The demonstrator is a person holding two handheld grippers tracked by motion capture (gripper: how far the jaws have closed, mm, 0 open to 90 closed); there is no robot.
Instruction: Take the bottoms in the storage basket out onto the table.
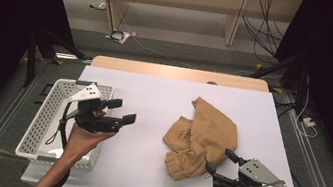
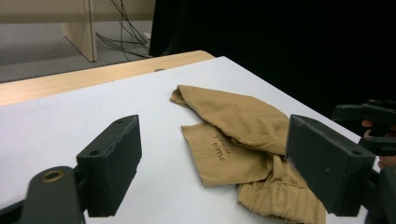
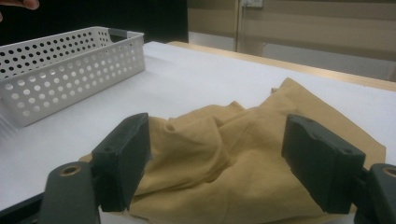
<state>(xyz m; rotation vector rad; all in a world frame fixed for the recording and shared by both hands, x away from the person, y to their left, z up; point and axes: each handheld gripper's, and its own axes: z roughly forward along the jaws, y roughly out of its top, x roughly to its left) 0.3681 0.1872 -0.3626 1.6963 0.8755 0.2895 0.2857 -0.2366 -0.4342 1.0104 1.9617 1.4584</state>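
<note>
A crumpled tan garment (image 1: 202, 140) lies right of centre on the white table; small dark lettering shows on it (image 2: 233, 135). My right gripper (image 1: 220, 164) is open at the garment's near right edge, its jaws standing on either side of the cloth (image 3: 224, 154) without closing on it. My left gripper (image 1: 122, 110) is open and held above the table beside the basket, pointing at the garment with nothing between its jaws (image 2: 212, 172).
A white perforated basket (image 1: 51, 105) sits at the table's left edge, its side wall (image 3: 70, 70) near the garment. Bare white table surface (image 1: 149, 96) lies between basket and garment. A wooden strip (image 1: 178, 72) runs along the far edge.
</note>
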